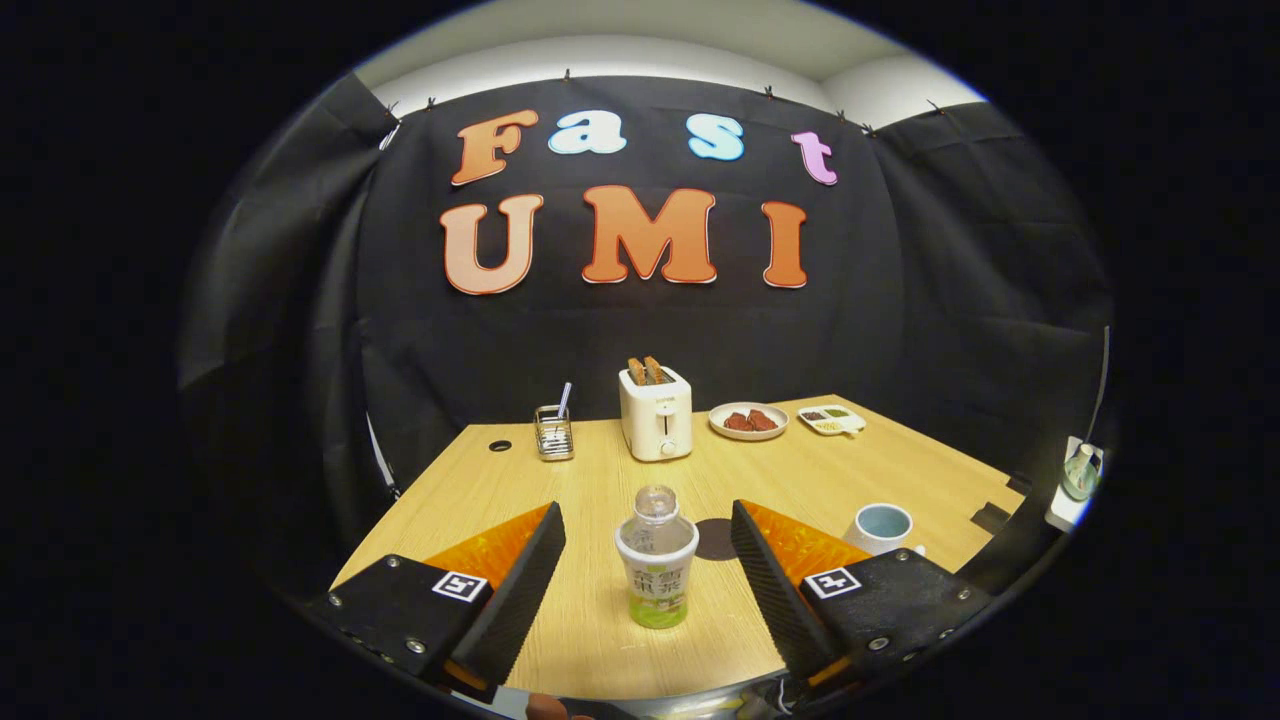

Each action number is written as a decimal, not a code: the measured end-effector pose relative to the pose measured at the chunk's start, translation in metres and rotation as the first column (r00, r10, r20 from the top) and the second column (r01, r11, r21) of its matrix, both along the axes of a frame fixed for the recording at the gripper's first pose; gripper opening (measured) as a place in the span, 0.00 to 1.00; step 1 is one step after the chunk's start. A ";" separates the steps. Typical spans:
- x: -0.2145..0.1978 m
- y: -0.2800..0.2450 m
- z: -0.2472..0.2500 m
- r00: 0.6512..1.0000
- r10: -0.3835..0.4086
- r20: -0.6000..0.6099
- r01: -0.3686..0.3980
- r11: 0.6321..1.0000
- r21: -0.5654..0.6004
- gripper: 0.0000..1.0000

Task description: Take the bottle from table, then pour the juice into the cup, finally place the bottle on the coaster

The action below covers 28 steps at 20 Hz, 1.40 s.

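Two fingers of the gripper sit spread wide, touching nothing, flanking the bottle for a grab; coaster just behind it, cup off right.

On the table, the bottle stands between the spread fingers of the gripper, touching neither, with the coaster just behind it to the right. The cup sits right of the coaster; the toaster stands farther back, a utensil holder on its left and two plates on its right.

far end of my table: white toaster with two slices up, wire utensil holder, plate of meat, sectioned dish.
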<state>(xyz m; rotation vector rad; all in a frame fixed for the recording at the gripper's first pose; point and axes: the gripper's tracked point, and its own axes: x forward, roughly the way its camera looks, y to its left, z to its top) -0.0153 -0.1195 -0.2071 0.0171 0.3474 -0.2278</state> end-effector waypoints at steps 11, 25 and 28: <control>0.004 -0.015 -0.089 0.988 -0.027 -0.152 0.026 1.000 -0.009 0.99; 0.045 -0.018 -0.143 0.979 0.026 -0.202 -0.037 0.998 -0.050 0.97; 0.052 -0.017 -0.142 0.984 0.037 -0.174 -0.047 0.998 -0.052 0.62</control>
